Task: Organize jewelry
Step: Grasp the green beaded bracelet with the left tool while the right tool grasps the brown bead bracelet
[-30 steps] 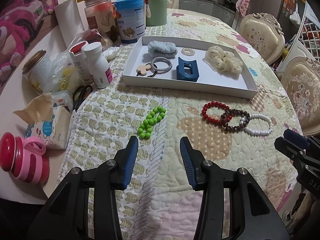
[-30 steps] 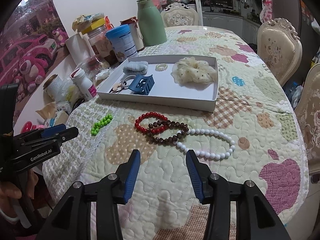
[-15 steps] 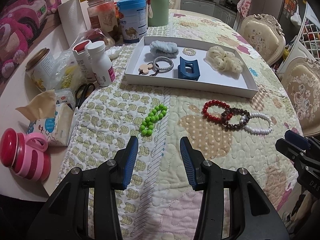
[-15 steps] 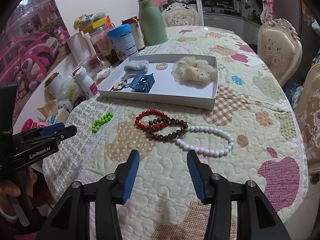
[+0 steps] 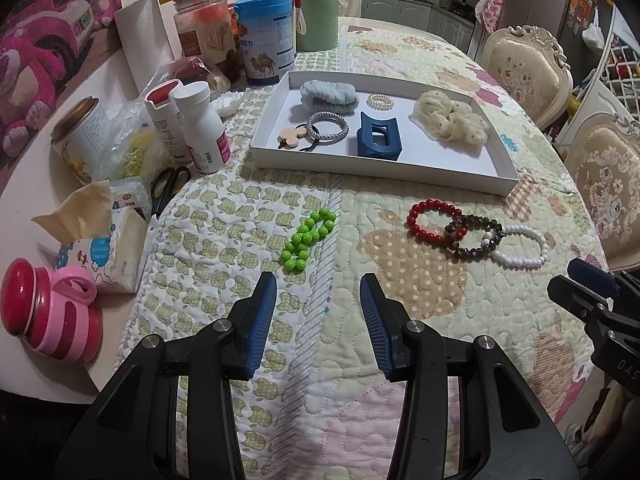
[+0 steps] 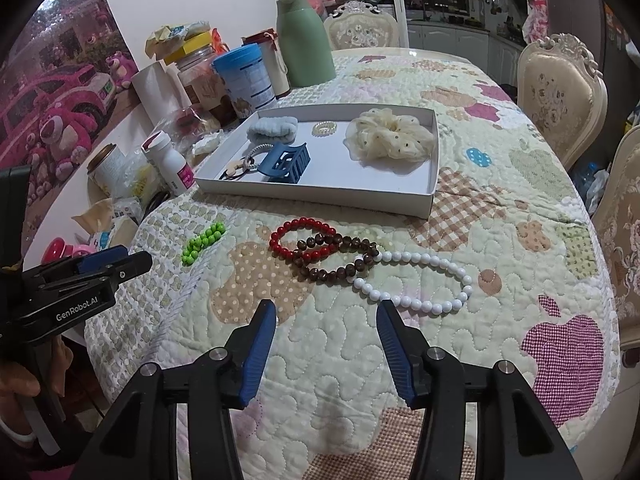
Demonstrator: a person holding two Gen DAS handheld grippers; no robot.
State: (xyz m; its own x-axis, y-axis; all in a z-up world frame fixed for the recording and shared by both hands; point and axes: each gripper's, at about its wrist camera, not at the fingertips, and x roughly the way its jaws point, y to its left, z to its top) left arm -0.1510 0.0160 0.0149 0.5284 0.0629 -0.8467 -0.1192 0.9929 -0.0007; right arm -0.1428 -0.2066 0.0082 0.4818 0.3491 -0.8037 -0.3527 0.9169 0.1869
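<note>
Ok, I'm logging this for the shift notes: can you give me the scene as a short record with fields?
tray: white tray, holding a blue hair claw, cream scrunchie, light blue band and smaller hair ties
outside tray: green bracelet alone; red bracelet, brown bracelet and white bracelet overlapping in a chain
left gripper: open, empty
right gripper: open, empty, jaws just opening wider
progress: no bracelet in the tray yet

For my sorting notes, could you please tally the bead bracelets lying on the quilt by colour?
Green: 1
Red: 1
Brown: 1
White: 1
Total: 4
</note>
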